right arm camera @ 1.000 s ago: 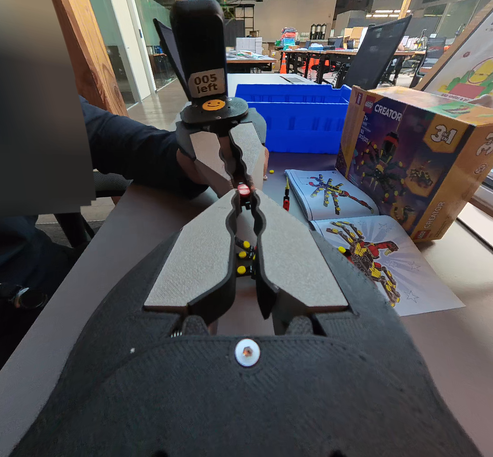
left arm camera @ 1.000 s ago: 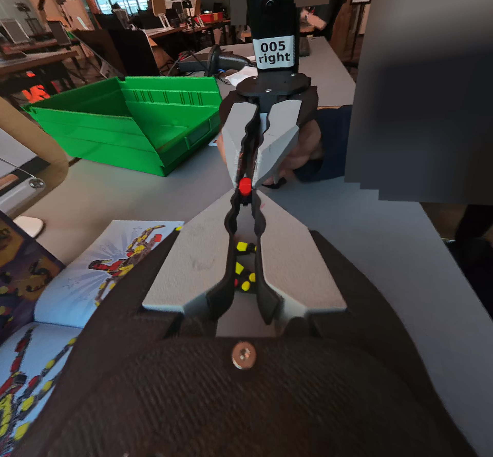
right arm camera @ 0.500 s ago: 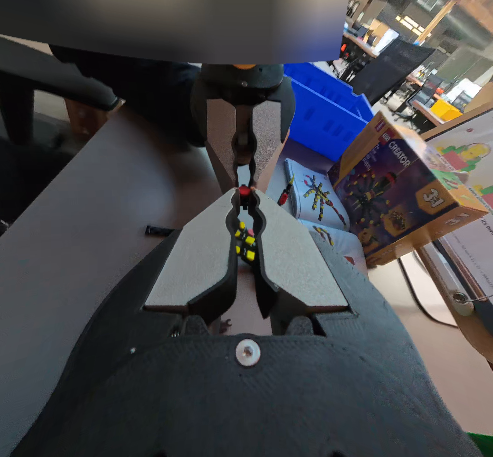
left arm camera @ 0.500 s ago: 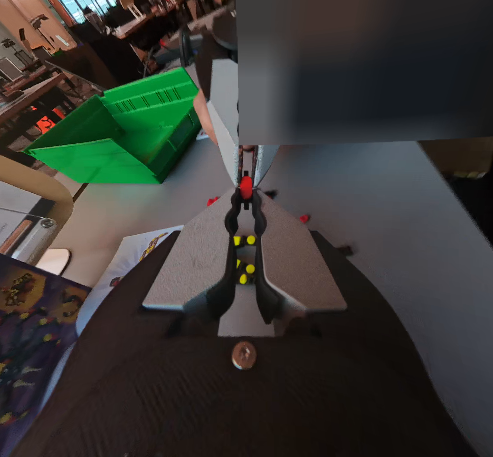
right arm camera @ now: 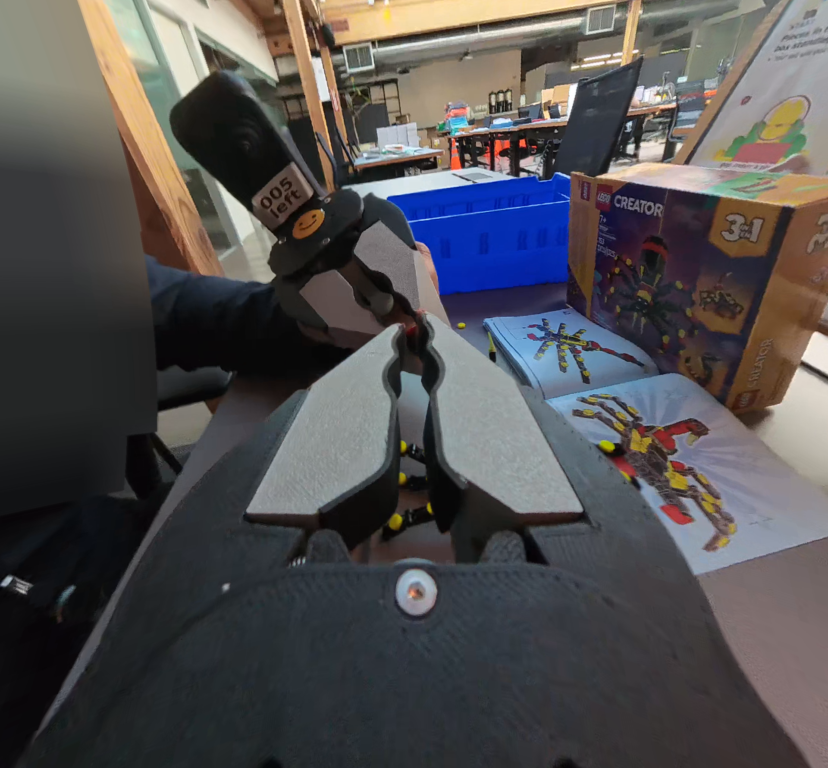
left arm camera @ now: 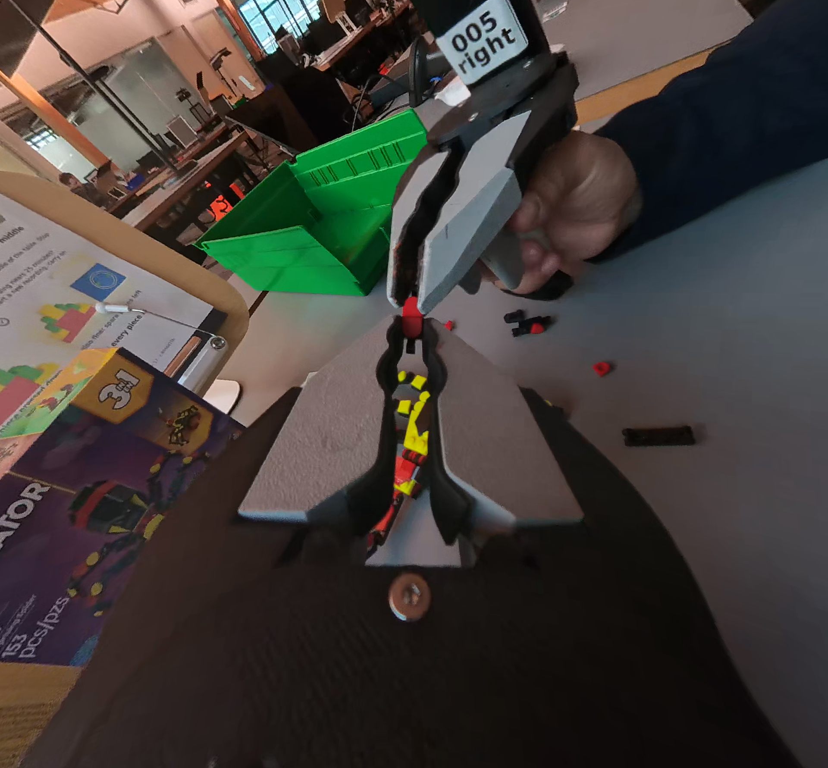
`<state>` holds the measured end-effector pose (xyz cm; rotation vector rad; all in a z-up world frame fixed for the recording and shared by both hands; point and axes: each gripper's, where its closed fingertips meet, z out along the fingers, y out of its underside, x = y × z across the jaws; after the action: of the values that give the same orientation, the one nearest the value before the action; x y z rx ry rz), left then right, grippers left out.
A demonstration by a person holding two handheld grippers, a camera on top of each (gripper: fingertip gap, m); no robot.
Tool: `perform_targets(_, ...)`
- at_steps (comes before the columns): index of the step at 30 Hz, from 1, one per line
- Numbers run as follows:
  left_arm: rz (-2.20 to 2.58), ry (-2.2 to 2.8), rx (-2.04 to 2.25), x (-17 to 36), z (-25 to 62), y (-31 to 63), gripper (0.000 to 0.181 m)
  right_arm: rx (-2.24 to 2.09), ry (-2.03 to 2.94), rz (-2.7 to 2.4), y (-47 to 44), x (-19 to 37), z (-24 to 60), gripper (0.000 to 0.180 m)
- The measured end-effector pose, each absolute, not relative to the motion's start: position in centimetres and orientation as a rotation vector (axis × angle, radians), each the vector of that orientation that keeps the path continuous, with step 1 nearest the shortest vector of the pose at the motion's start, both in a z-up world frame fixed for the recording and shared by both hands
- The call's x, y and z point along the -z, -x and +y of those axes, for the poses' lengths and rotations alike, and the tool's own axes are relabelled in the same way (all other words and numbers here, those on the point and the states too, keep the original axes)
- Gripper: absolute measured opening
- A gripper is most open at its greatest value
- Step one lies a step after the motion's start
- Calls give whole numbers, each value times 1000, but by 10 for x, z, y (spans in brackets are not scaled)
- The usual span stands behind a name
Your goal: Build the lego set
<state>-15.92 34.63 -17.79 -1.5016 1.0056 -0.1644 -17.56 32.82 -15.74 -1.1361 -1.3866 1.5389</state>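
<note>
Tilted since earlier frame. Left gripper [left arm camera: 411, 329] clamped on red lego piece [left arm camera: 411, 323] at frame centre; right gripper [left arm camera: 405, 298] tips pinched on same piece. Loose bricks [left arm camera: 527, 324] right, open table [left arm camera: 739, 365] beyond; green bin [left arm camera: 322, 227] upper left.

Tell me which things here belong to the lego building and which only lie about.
Job: left gripper and right gripper, both on the small red piece; loose red and black pieces; instruction booklet.

Lying about: green bin; blue bin; set box.
</note>
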Motion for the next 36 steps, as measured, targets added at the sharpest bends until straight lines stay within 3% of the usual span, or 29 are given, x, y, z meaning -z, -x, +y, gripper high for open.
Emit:
perform_targets(5, 1001, 1527, 179, 181, 348, 162, 5, -1715, 1206, -1272, 179, 156, 335, 0)
perform_targets(14, 1041, 1532, 64, 190, 353, 162, 5, -1417, 1049, -1397, 166, 151, 344, 0)
perform_targets(18, 1110, 1544, 8, 202, 352, 158, 5, -1231, 1043, -1556, 172, 175, 336, 16)
perform_targets(24, 1145, 1599, 62, 213, 349, 154, 4, -1044, 957, -1687, 170, 191, 332, 0)
perform_targets(36, 1110, 1644, 248, 212, 343, 147, 4, -1010, 860, -1726, 163, 191, 327, 4)
